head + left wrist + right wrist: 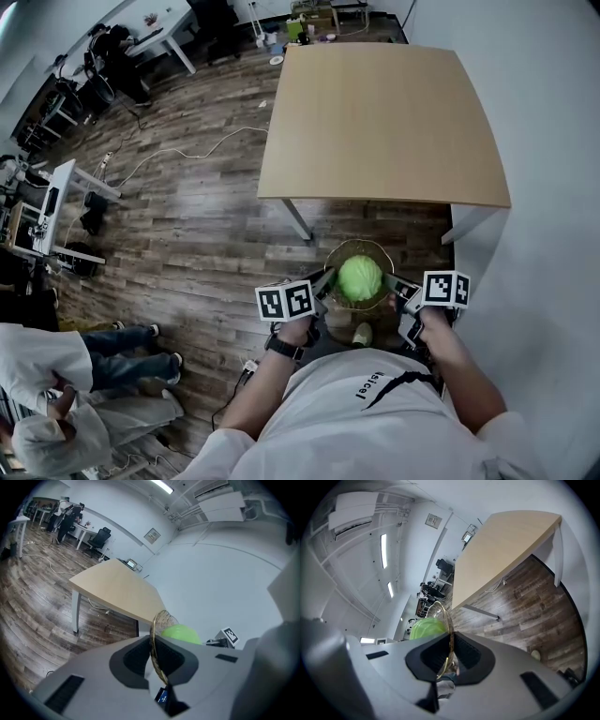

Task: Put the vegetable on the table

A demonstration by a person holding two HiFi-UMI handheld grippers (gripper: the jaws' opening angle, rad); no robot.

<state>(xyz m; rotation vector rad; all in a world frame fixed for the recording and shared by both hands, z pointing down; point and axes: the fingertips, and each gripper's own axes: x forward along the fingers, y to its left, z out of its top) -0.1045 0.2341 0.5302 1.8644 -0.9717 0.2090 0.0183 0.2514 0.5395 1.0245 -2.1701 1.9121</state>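
A round green cabbage [360, 277] lies in a gold wire basket [349, 251] that I hold in the air in front of the table. My left gripper [323, 281] is shut on the basket's left rim [153, 644], with the cabbage [180, 633] just beyond it. On the opposite side my right gripper [395, 289] is shut on the right rim [450, 634], the cabbage [426, 628] showing behind it. The light wooden table [384, 122] stands ahead, its near edge a little beyond the basket.
Wood-plank floor [187, 216] spreads to the left, with a cable [187, 150] across it. A white wall [553, 141] runs close along the table's right side. A person in white [47, 394] crouches at lower left. Desks and chairs [122, 47] stand far back.
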